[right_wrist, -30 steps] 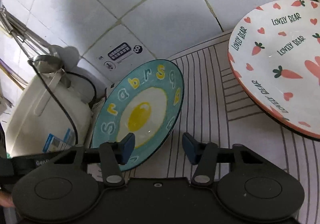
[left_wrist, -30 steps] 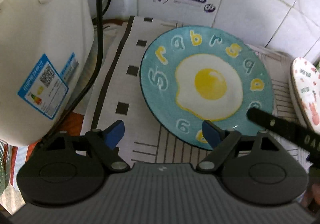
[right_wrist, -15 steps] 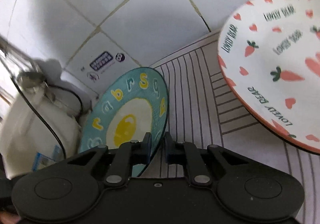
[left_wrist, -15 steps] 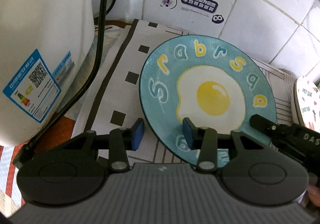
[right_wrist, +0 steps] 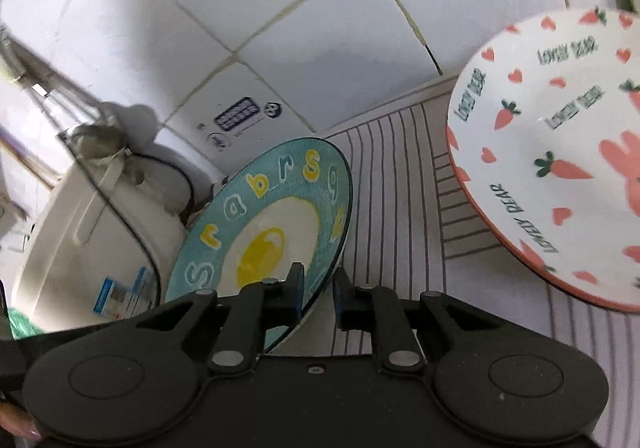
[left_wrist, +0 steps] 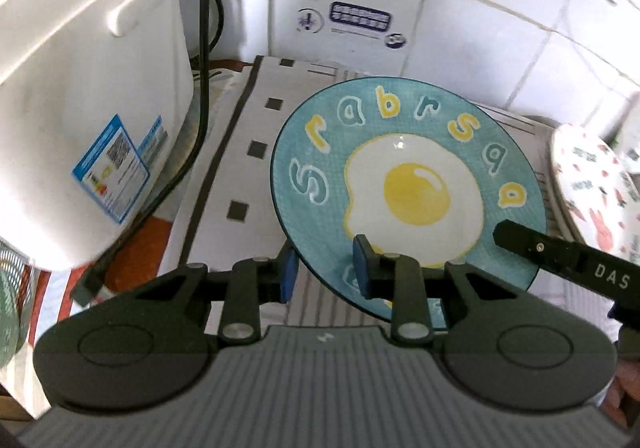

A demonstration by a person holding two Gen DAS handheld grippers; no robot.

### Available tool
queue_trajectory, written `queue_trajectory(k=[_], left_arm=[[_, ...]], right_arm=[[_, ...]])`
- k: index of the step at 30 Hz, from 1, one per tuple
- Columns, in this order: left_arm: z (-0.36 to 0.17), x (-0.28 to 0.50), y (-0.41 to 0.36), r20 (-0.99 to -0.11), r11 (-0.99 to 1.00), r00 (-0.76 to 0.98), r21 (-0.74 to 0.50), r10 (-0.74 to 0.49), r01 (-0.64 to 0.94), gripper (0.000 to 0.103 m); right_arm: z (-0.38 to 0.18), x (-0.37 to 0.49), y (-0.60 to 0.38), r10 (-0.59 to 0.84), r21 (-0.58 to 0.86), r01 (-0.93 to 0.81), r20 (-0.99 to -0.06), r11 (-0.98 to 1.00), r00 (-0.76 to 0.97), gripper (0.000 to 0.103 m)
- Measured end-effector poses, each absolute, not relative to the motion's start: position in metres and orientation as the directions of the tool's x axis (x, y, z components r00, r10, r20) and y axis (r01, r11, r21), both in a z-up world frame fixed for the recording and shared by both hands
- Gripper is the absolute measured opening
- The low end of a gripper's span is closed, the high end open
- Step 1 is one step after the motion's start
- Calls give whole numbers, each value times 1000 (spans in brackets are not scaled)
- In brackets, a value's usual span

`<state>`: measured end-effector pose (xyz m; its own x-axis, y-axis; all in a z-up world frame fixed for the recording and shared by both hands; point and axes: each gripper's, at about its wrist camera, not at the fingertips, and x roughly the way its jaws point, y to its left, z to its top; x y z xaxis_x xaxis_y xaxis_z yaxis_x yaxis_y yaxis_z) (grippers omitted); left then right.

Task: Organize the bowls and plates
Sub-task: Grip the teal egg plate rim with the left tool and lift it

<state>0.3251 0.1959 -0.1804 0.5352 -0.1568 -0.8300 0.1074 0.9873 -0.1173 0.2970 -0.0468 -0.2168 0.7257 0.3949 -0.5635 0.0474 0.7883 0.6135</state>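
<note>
Left wrist view: left gripper (left_wrist: 323,275) at lower centre, blue-padded fingers (left_wrist: 361,267) clamped on the near rim of the teal egg plate (left_wrist: 408,187), one pad under the rim, the other on the top face. Plate fills centre of frame, fried-egg print with letters round the border, tilted and raised off the striped mat (left_wrist: 240,175) on its left side. White appliance (left_wrist: 88,95) takes the left third, blue label (left_wrist: 116,167) on its side, black cable (left_wrist: 204,59) running down past it. White wall tiles (left_wrist: 480,7) across the top, with a sticker (left_wrist: 352,19) upper centre. Carrot plate (left_wrist: 592,191) sits at the right edge, partly cut off. Black bar of the other tool enters from lower right, tip over the teal plate's right rim.

Right wrist view: right gripper (right_wrist: 318,294) at lower centre, fingers (right_wrist: 296,288) nearly together, clamped on the lower right edge of the teal egg plate (right_wrist: 260,232). Plate stands steeply tilted at centre left, egg face toward the camera. Carrot plate (right_wrist: 560,151) at the right, white with an orange rim, "LOVELY BEAR" text, well apart from the teal plate. Striped mat (right_wrist: 400,183) lies between the two plates. White appliance (right_wrist: 100,228) at lower left behind the teal plate. Both grippers grip the same plate on opposite rims.
</note>
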Motion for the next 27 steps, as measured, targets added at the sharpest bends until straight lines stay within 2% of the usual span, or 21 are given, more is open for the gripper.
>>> queue_trajectory(k=[14, 27], left_arm=[[-129, 274, 159, -808, 968, 540, -146, -236, 204, 27], [-102, 252, 82, -780, 942, 553, -138, -293, 304, 27]], right_arm=[[-163, 219, -73, 323, 551, 33, -536, 834, 780, 24], [-137, 169, -133, 233, 519, 67, -491, 852, 839, 25]])
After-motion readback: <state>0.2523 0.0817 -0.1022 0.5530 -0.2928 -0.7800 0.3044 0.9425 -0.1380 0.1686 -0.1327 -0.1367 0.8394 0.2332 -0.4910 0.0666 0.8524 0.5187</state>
